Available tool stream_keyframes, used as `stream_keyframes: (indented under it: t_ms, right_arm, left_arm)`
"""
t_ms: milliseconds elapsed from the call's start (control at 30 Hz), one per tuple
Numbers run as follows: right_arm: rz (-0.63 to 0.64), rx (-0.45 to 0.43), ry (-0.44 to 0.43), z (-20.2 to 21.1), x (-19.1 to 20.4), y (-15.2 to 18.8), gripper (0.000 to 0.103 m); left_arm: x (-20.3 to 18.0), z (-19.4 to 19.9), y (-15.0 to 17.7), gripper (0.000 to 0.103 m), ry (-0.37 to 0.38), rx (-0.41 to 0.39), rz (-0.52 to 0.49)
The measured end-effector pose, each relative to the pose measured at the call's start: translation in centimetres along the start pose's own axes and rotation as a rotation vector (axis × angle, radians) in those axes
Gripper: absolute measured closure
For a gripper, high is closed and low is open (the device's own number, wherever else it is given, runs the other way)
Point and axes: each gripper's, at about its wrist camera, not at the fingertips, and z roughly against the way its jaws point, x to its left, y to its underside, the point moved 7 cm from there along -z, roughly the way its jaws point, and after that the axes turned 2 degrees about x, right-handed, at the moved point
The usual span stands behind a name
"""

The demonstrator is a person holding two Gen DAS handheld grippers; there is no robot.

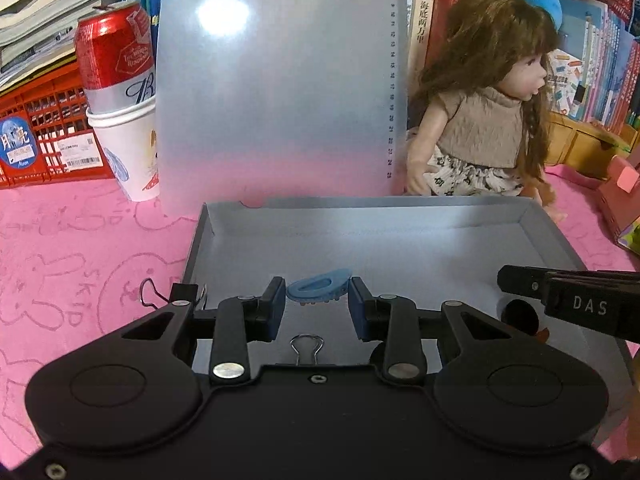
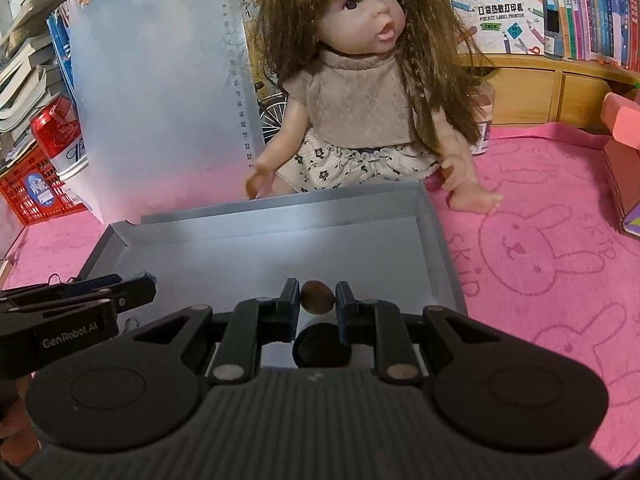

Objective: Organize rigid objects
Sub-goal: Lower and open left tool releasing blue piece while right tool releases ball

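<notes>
A shallow grey box point(image 1: 400, 204) point(image 2: 280, 204) lies open on the pink cloth. My left gripper point(image 1: 317, 302) is over its near left part, its pads touching both ends of a blue hair clip point(image 1: 318, 289). A silver binder clip point(image 1: 307, 347) lies below it in the box, and another clip point(image 1: 150, 294) lies outside at the box's left edge. My right gripper point(image 2: 317, 300) is shut on a small brown round piece point(image 2: 317, 297), held above a black disc point(image 2: 322, 346) in the box. The right gripper also shows in the left wrist view point(image 1: 568, 304).
A doll point(image 2: 360, 92) sits behind the box. A translucent clipboard point(image 1: 276, 80) leans at the back left, beside a red can point(image 1: 116, 48) in a paper cup point(image 1: 128, 148) and a red crate point(image 1: 44, 136). Books line the back; a pink box point(image 2: 624, 168) stands right.
</notes>
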Motion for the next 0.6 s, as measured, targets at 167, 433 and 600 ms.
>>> stream_keyframes:
  t_ms: [167, 433, 600]
  right_arm:
    - [-0.001, 0.012, 0.0, -0.28, -0.07, 0.19, 0.08]
    - [-0.008, 0.022, -0.001, -0.59, -0.22, 0.39, 0.08]
    - [-0.02, 0.006, -0.016, -0.04, -0.18, 0.28, 0.075]
  left_arm:
    - [0.1, -0.46, 0.41, 0.07, -0.005, 0.012, -0.001]
    - [0.13, -0.74, 0.65, 0.07, -0.012, 0.02, 0.003]
    - [0.15, -0.7, 0.7, 0.07, -0.022, 0.029, 0.005]
